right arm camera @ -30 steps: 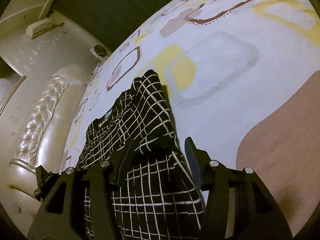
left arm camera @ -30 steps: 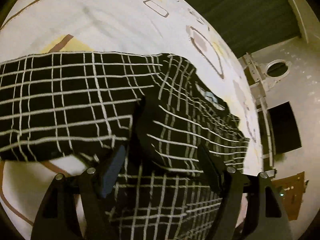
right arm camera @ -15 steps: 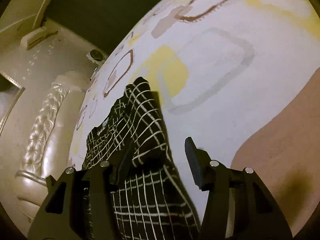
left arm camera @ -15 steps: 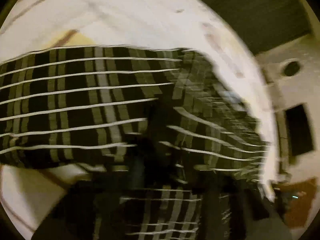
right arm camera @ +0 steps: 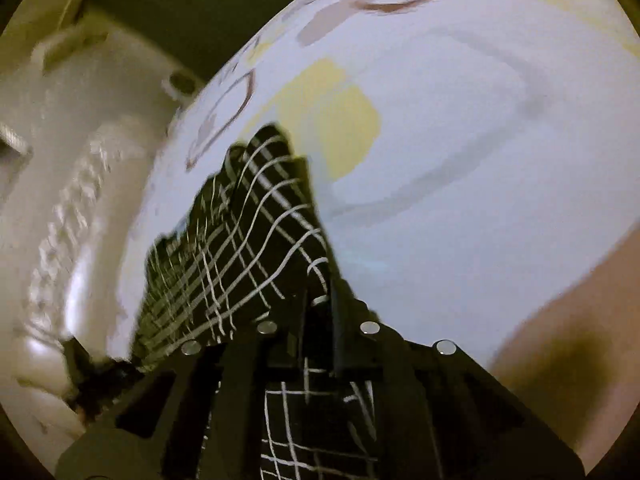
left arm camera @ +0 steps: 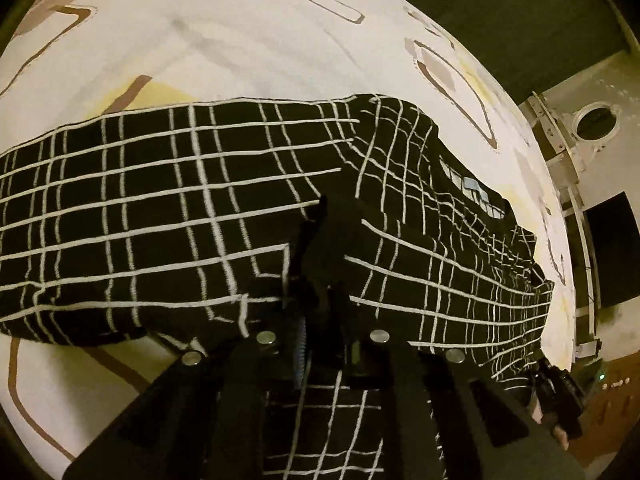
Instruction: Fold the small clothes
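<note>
A black garment with a white grid pattern (left arm camera: 168,208) lies spread on a bed with a white patterned sheet (left arm camera: 240,40). My left gripper (left arm camera: 320,248) is shut on a fold of the garment near its middle edge. In the right wrist view the same garment (right arm camera: 240,240) runs away from me, and my right gripper (right arm camera: 320,292) is shut on its near edge, with cloth hanging below the fingers. A small light label (left arm camera: 472,188) shows at the neckline.
A padded cream headboard (right arm camera: 68,220) stands at the left of the right wrist view. A brown patch of sheet (right arm camera: 560,340) lies at the right. Beyond the bed's right edge are white furniture and a dark screen (left arm camera: 612,248).
Both grippers, open around the cloth a second ago, have closed on the garment. The right wrist view has shifted and blurred with motion.
</note>
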### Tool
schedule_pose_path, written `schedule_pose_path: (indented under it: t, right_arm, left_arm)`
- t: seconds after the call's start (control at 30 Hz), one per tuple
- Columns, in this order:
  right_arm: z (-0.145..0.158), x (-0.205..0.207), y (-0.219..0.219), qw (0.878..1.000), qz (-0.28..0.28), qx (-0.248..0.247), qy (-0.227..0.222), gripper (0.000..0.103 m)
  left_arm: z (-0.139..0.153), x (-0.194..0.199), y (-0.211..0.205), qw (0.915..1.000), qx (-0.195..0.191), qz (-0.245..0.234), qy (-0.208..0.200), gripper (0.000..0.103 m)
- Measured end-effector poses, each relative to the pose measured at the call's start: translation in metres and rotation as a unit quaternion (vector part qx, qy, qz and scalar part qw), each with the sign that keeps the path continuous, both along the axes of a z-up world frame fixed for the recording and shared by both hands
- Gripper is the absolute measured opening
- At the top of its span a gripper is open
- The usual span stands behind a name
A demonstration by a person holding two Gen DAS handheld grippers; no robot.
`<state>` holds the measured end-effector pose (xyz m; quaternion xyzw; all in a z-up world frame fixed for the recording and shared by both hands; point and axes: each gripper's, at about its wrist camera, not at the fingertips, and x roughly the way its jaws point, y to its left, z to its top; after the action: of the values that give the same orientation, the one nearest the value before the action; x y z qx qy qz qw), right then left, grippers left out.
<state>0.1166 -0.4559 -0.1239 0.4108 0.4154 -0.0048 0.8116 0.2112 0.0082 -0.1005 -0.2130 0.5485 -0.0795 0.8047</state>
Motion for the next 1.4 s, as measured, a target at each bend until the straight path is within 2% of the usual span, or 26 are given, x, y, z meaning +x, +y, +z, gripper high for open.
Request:
schedule_pose_path:
  t: [0.07,0.2,0.27,0.3,0.33,0.53,0.57,0.6,0.63,0.7,0.8,0.87,1.0,1.07,1.13,1.27,1.33,1.37,1.4]
  right_arm:
    - [-0.010,-0.006,-0.006,0.999,-0.007,0.031,-0.009,0.009]
    - [-0.001,-0.003,-0.005,0.999,0.012,0.022,-0.022,0.013]
    - [0.012,0.004,-0.014,0.999,0.005,0.009,-0.040,0.026]
    - [0.020,0.011,-0.020,0.999,-0.003,0.006,-0.050,0.042]
    - [0.024,0.020,-0.024,0.998,-0.007,0.005,-0.054,0.050]
    - [0.018,0.085,-0.021,0.999,0.029,0.008,-0.043,0.050]
    - [0.015,0.094,-0.018,0.999,0.036,0.006,-0.035,0.030]
    - [0.011,0.100,-0.016,0.999,0.047,0.009,-0.026,0.005]
    - [0.006,0.106,-0.014,0.998,0.054,-0.008,-0.004,0.006]
    - [0.005,0.102,-0.014,0.998,0.045,-0.035,0.004,0.006]
    - [-0.005,0.089,-0.028,1.000,0.002,-0.008,0.003,0.005]
    - [-0.014,0.085,-0.030,1.000,-0.007,0.006,0.000,0.005]
    - [-0.014,0.082,-0.028,1.000,-0.005,0.023,-0.006,0.008]
    - [-0.010,0.071,-0.030,0.999,-0.003,0.039,-0.008,0.015]
    - [-0.004,0.051,-0.030,0.999,0.008,0.046,-0.015,0.029]
    - [-0.002,0.016,-0.022,0.997,0.044,0.056,-0.015,0.040]
    - [-0.004,0.004,-0.018,0.997,0.057,0.059,-0.013,0.040]
    - [-0.005,-0.001,-0.015,0.996,0.062,0.062,-0.014,0.032]
    - [-0.005,-0.003,-0.012,0.996,0.072,0.054,-0.008,0.018]
  left_arm:
    - [0.000,0.001,-0.003,1.0000,0.007,-0.003,-0.003,0.014]
    - [0.001,0.002,-0.008,0.9990,0.032,-0.025,-0.016,0.014]
    - [0.000,0.003,-0.007,0.9991,0.029,-0.026,-0.016,0.014]
    - [-0.001,0.003,-0.006,0.9992,0.026,-0.025,-0.015,0.014]
    - [-0.002,0.003,-0.006,0.9994,0.024,-0.022,-0.014,0.014]
    - [0.000,0.002,-0.010,0.9986,0.041,-0.028,-0.020,0.014]
    - [0.000,0.002,-0.011,0.9984,0.043,-0.030,-0.021,0.014]
    - [0.000,0.002,-0.011,0.9982,0.046,-0.031,-0.022,0.014]
    - [0.001,0.002,-0.011,0.9982,0.047,-0.030,-0.023,0.014]
    - [0.001,0.002,-0.012,0.9981,0.049,-0.028,-0.024,0.014]
    - [0.001,0.004,-0.016,0.9976,0.055,-0.030,-0.029,0.014]
    - [0.001,0.005,-0.018,0.9973,0.059,-0.031,-0.031,0.014]
    - [0.000,0.008,-0.018,0.9973,0.059,-0.032,-0.030,0.014]
    - [-0.001,0.008,-0.016,0.9976,0.055,-0.031,-0.028,0.014]
    - [0.000,0.008,-0.017,0.9976,0.054,-0.032,-0.029,0.014]
    - [0.000,0.006,-0.019,0.9969,0.061,-0.034,-0.036,0.014]
    - [-0.001,0.005,-0.020,0.9965,0.066,-0.033,-0.039,0.014]
    - [0.000,0.005,-0.021,0.9963,0.068,-0.032,-0.040,0.014]
    - [0.000,0.005,-0.022,0.9961,0.072,-0.031,-0.041,0.014]
